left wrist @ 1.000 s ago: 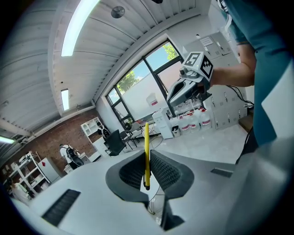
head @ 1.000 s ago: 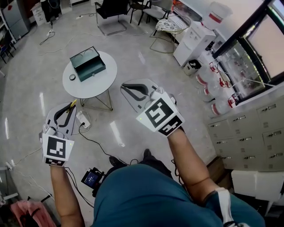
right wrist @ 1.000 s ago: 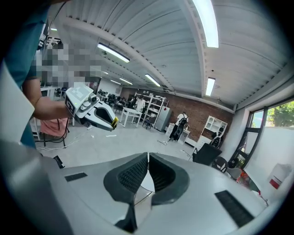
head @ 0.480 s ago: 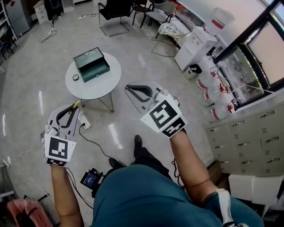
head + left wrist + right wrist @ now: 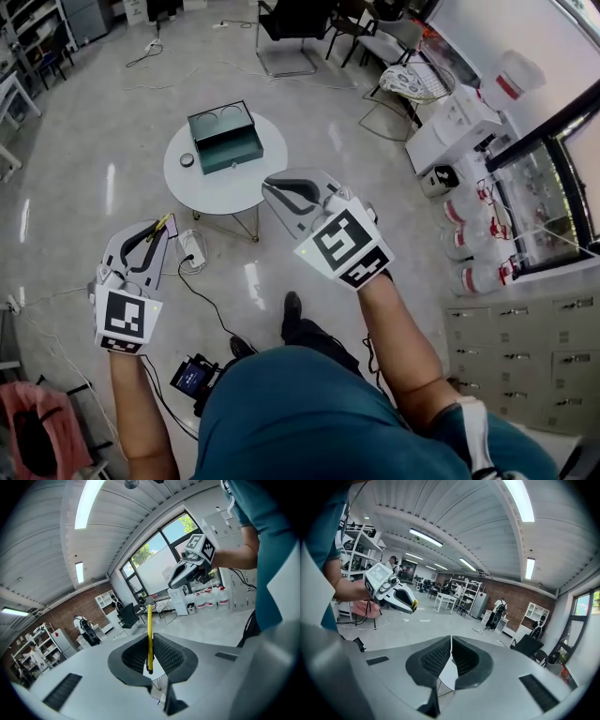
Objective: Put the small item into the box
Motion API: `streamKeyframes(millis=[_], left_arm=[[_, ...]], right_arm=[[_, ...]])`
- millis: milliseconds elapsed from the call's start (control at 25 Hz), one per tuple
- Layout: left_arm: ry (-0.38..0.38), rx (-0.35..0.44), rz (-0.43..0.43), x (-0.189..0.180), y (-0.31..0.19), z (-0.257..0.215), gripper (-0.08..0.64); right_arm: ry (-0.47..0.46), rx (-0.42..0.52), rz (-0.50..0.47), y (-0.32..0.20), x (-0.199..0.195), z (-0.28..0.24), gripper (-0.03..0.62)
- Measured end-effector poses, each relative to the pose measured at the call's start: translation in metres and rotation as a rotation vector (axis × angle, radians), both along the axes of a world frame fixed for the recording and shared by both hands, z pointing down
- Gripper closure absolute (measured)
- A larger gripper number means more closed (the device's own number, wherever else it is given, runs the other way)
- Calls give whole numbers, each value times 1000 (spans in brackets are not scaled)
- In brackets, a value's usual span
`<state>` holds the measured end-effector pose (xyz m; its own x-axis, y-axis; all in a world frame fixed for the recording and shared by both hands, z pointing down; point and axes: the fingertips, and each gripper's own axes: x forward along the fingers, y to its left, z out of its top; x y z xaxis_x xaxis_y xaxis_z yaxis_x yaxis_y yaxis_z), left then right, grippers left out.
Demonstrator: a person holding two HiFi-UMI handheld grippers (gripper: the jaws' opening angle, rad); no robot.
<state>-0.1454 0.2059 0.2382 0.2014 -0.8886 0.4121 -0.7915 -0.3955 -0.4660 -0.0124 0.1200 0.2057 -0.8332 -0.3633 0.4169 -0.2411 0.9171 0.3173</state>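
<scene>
The thin yellow item (image 5: 149, 637) is pinched upright between the jaws of my left gripper (image 5: 150, 654). In the head view its tip (image 5: 161, 222) pokes out of that gripper (image 5: 150, 234) at the lower left of the frame, over the floor and well apart from the green box (image 5: 225, 138). The box sits open on the round white table (image 5: 220, 190) in the upper middle of the frame. I judge that I am mid-carry, with the item in hand and not yet at the box. The next move calls for closing on the table, bringing the left gripper over the open top, pointing the item down into it and only then letting go. It is slim, so it could tip against the rim if dropped from too high. My right gripper (image 5: 451, 654) has its jaws pressed together on nothing, and in the head view it hangs at the centre (image 5: 279, 192), just below the table's edge. Inside the box I make out two round outlines toward its far side, but cannot tell whether they are loose things or part of it. A small dark round thing (image 5: 187, 159) lies on the table just beside the box's left wall.
</scene>
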Motion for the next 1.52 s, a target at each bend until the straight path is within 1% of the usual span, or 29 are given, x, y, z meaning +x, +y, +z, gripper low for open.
streamKeyframes(millis=[280, 600, 760, 920, 1040, 1160, 1320, 1440, 1520], left_arm=[[-4, -15, -88, 9, -43, 5, 511], [-24, -37, -158, 36, -93, 15, 511], [-41, -46, -184, 51, -106, 12, 511], [-49, -59, -191, 61, -111, 11, 511], [-51, -71, -181, 61, -111, 12, 511], [-40, -70, -154, 55, -123, 13, 511], [-22, -68, -71, 52, -147, 19, 511], [-19, -54, 8, 48, -168, 12, 511], [-20, -44, 47, 39, -178, 5, 511]], right_arm=[[-6, -10, -95, -58, -3, 5, 552], [-17, -28, -175, -120, 10, 19, 552], [-34, -32, -201, -141, 20, 17, 552], [-40, -42, -213, -150, 24, 18, 552], [-38, -52, -210, -151, 25, 19, 552], [-29, -54, -182, -157, 24, 20, 552], [-6, -48, -113, -170, 27, 21, 552], [-2, -43, -30, -182, 32, 13, 552], [-3, -39, 15, -187, 30, 8, 552]])
